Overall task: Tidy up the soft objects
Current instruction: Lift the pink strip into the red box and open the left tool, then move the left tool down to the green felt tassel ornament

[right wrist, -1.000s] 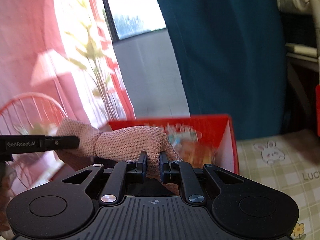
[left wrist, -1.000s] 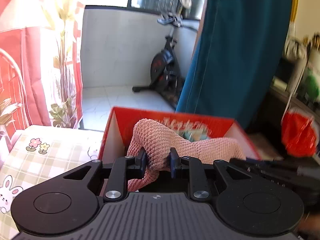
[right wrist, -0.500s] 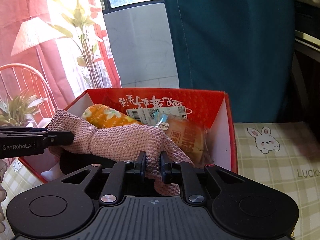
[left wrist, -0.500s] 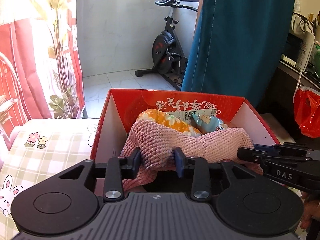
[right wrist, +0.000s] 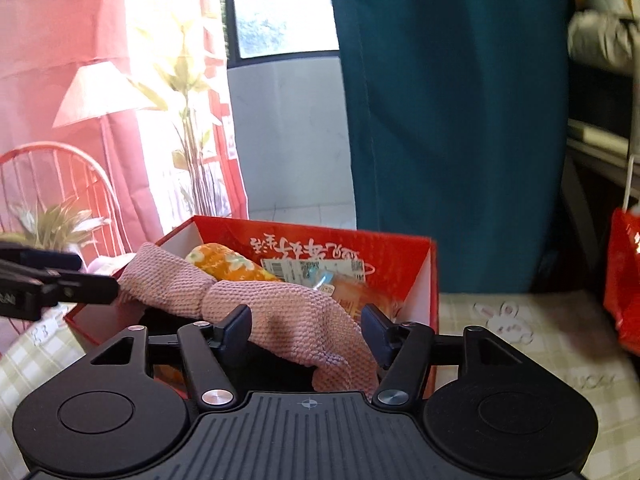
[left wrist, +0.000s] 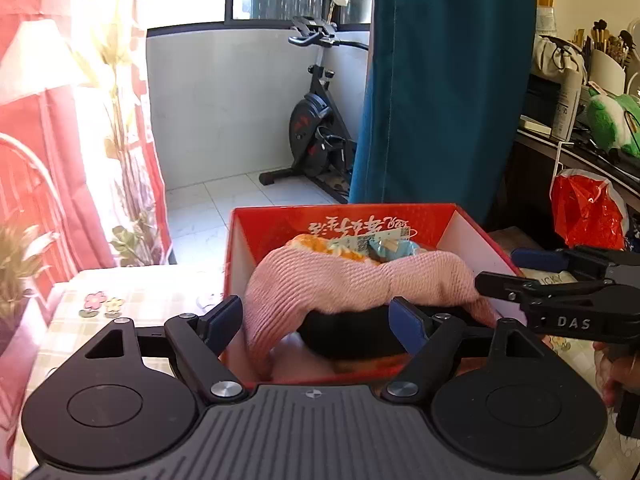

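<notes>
So both claws, left claw [left wrist: 316, 316] and right claw [right wrist: 306, 328], have just been opened wide, and the pink cloth [left wrist: 340, 284] is best left settled in the red box [left wrist: 472, 236].

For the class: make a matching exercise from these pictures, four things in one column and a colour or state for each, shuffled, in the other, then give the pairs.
1. knitted cloth
2. box
3. left gripper
4. curtain behind the box

a. teal
b. red outside, white walls inside
c. pink, draped over the box's contents
d. jaws open, pads clear of the cloth

Pairs: 1-c, 2-b, 3-d, 4-a
</notes>
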Tool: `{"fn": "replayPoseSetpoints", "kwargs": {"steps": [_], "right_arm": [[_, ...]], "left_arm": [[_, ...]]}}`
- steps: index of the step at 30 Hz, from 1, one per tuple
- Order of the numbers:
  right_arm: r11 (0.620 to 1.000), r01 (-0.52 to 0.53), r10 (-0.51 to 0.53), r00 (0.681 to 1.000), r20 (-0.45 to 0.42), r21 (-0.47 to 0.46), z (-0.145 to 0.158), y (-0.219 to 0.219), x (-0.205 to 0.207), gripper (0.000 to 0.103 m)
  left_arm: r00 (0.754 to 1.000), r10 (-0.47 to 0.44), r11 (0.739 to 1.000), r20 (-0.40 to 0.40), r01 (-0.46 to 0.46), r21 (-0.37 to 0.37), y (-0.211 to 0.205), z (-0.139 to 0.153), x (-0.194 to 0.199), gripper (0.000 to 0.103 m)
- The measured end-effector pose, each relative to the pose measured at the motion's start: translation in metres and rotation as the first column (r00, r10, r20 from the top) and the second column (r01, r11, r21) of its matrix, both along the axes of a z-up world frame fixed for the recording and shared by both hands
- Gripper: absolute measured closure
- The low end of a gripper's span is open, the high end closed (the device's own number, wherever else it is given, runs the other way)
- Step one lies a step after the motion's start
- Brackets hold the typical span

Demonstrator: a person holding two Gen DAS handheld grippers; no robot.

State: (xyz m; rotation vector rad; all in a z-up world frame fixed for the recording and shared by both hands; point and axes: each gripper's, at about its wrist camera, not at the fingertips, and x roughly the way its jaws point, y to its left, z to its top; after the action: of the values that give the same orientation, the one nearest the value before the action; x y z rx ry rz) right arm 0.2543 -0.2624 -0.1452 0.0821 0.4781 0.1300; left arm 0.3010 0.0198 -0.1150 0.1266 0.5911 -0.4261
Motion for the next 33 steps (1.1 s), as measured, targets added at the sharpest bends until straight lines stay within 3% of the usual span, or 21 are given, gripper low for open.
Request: {"fn": "replayPoseSetpoints", "kwargs": {"steps": [10, 15, 26, 29, 33], "right_arm": [[1.000, 0.012, -0.013, 0.996, 0.083, 0.013, 0.000, 0.021, -0.058, 0.041], [1.000, -0.008, 0.006, 0.995, 0.097, 0.020, -0.008, 0.042, -0.080, 0.041], [0.996, -0.083, 0.082, 0.995, -0.052, -0.017, -0.063, 0.097, -0.078, 0.043], [0.994, -0.107, 0.104, 0.991, -0.082, -0.025, -0.074, 0.107, -0.074, 0.044], [0.990, -0.139, 0.136, 0.986, -0.099, -0.033, -0.081, 0.116, -0.068, 0.044]], "left_arm": [[0.999, 0.026, 0.998, -0.033, -0.028, -0.054, 0.051, -0.012, -0.044, 0.023], [0.994, 0.057, 0.995, -0.092, -0.064, -0.077, 0.073, -0.032, -0.052, 0.033], [0.962, 0.113, 0.979, -0.248, -0.151, -0.139, 0.108, -0.096, -0.036, 0.053], [0.949, 0.130, 0.965, -0.287, -0.188, -0.185, 0.118, -0.110, -0.025, 0.062], [0.944, 0.100, 0.946, -0.314, -0.189, -0.265, 0.125, -0.120, -0.015, 0.066]]}}
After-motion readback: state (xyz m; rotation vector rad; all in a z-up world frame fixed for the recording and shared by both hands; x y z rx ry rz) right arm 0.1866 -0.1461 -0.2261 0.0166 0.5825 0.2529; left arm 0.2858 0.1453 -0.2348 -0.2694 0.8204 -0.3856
